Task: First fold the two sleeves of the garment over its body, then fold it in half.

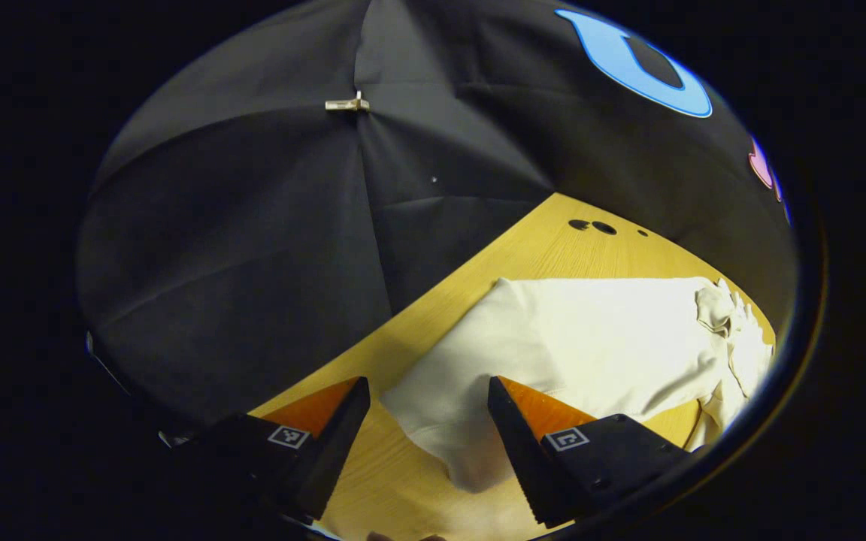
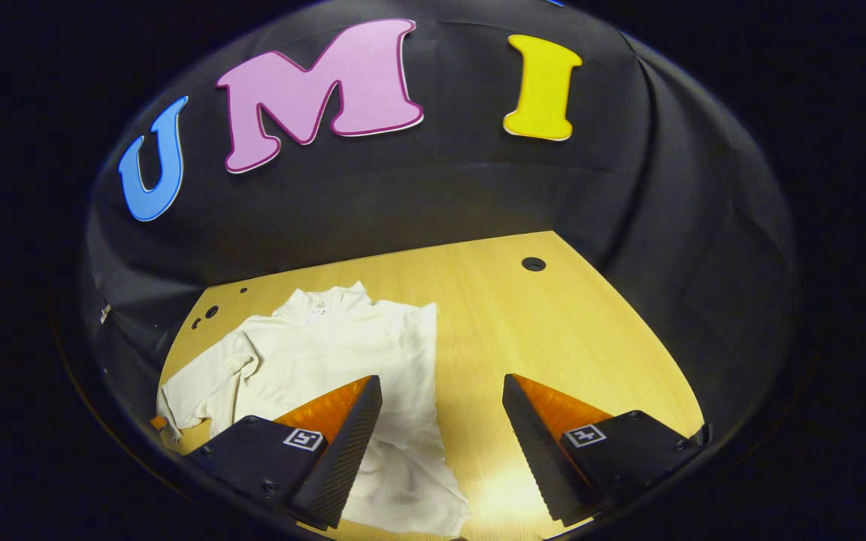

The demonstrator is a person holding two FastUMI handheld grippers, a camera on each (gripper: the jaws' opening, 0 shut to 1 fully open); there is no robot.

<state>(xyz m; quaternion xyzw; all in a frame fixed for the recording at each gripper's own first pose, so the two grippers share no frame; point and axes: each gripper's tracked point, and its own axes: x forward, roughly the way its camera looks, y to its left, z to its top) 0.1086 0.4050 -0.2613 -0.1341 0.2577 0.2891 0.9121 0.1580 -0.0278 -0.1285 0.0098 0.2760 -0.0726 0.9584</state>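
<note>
We see the cream garment point(image 2: 328, 353) lying flat, collar toward the back wall, lengthwise along the worktop point(image 2: 553, 338), both grippers' fingers point(image 2: 339, 443) spread, grasping nothing.

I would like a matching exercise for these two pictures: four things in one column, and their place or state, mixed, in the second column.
Things:
1. cream long-sleeved garment
2. left gripper
3. wooden table
4. small metal clip

Places or states:
A. open, above the garment's edge
B. on the black cloth wall
C. lying spread out on the table
D. has round holes near its far edge

Pairs: 1-C, 2-A, 3-D, 4-B
</note>
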